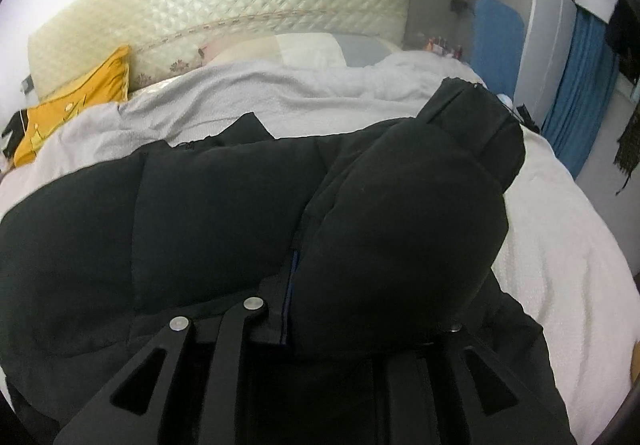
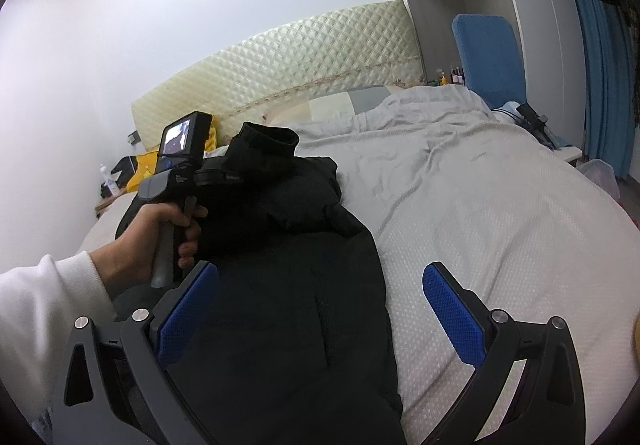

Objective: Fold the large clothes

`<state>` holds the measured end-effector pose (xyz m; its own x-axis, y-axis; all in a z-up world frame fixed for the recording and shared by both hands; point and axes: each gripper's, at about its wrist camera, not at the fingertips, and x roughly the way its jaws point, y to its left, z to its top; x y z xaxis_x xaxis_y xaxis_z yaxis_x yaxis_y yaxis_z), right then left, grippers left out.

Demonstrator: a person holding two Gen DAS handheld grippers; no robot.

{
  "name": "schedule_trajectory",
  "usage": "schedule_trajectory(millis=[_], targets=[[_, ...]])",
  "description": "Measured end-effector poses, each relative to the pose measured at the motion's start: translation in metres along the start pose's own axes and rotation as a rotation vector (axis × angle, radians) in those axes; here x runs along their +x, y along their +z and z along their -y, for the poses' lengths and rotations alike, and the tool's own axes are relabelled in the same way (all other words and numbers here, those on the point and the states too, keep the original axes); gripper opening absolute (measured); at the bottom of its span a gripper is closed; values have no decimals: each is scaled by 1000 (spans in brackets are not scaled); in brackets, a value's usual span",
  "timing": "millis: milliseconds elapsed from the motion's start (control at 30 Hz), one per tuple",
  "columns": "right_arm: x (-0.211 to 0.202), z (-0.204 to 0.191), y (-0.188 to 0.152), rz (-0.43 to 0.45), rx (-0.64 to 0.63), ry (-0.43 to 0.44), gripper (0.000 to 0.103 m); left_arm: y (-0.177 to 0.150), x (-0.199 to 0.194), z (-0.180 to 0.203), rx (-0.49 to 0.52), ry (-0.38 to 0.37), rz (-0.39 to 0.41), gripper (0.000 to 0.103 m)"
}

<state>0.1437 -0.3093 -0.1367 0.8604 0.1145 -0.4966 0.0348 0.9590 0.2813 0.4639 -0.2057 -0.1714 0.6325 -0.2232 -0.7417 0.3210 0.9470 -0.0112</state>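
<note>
A black puffer jacket point(image 1: 208, 221) lies on the bed; it also shows in the right wrist view point(image 2: 288, 285). My left gripper point(image 1: 316, 321) is shut on a puffy black sleeve point(image 1: 400, 245), which bulges over and hides the fingertips. In the right wrist view the left gripper point(image 2: 240, 161) holds the sleeve cuff point(image 2: 268, 141) up above the jacket. My right gripper point(image 2: 320, 309) is open and empty, with its blue pads point(image 2: 452, 313) spread over the jacket's right edge.
The bed has a white textured cover point(image 2: 500, 229) and a grey blanket point(image 1: 240, 93). A cream quilted headboard point(image 1: 224, 1), pillows and a yellow cushion point(image 1: 76, 105) sit at the far end. A blue chair point(image 2: 488, 53), wardrobe and blue curtain point(image 1: 580, 97) stand right.
</note>
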Motion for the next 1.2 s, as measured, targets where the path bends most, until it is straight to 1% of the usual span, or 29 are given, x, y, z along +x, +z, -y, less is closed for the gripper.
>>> schedule_trajectory(millis=[100,167,233,300,333,367,400,433,500,567,600,700,733,800,867,967,1033,1067,1100,1133,1167,1200], targets=[[-1,-2,1,8,-10,4,103,0,-20,-2,-8,-20,15,24],[-1,-2,0,14,-19,2,103,0,-31,-3,7,-26,26,31],[-1,-4,1,16,-23,4,103,-4,-46,-4,27,-23,43,46],[-2,-6,1,22,-27,8,103,-8,-70,-6,40,-3,95,53],[-2,-7,2,25,-31,7,103,-10,-83,-10,33,-15,120,60],[-3,-8,2,25,-32,7,103,-11,-93,-15,22,-27,133,64],[-3,-9,3,27,-32,10,103,-12,-106,-22,6,-37,147,71],[-5,-10,4,35,-33,16,103,-12,-120,-30,-10,-42,165,75],[-6,-15,8,41,-34,12,103,-11,-148,-46,-38,-42,199,79],[-7,-19,16,46,-19,34,103,-10,-175,-65,-70,-31,231,81],[-7,-24,26,50,-18,50,103,-9,-189,-74,-81,-22,249,81],[-5,-47,58,91,-79,60,103,-4,-233,-103,-106,45,312,82],[-3,-56,70,96,-89,62,103,-3,-244,-111,-112,59,326,82],[4,-70,90,101,-104,95,103,0,-262,-132,-130,68,342,82],[17,-89,111,110,-150,100,103,2,-270,-151,-152,73,345,82],[52,-114,136,99,-185,130,103,1,-271,-175,-186,77,355,82],[82,-126,147,76,-208,135,103,0,-257,-189,-196,87,341,82],[104,-133,151,62,-225,139,102,-1,-248,-194,-197,94,329,82],[116,-135,152,53,-229,144,99,-2,-237,-198,-197,103,312,82],[141,-138,152,23,-231,153,96,-4,-224,-203,-196,109,296,82],[160,-140,151,-6,-232,144,88,-6,-210,-206,-197,112,286,82],[175,-141,150,-27,-236,132,78,-9,-196,-211,-198,114,271,82]])
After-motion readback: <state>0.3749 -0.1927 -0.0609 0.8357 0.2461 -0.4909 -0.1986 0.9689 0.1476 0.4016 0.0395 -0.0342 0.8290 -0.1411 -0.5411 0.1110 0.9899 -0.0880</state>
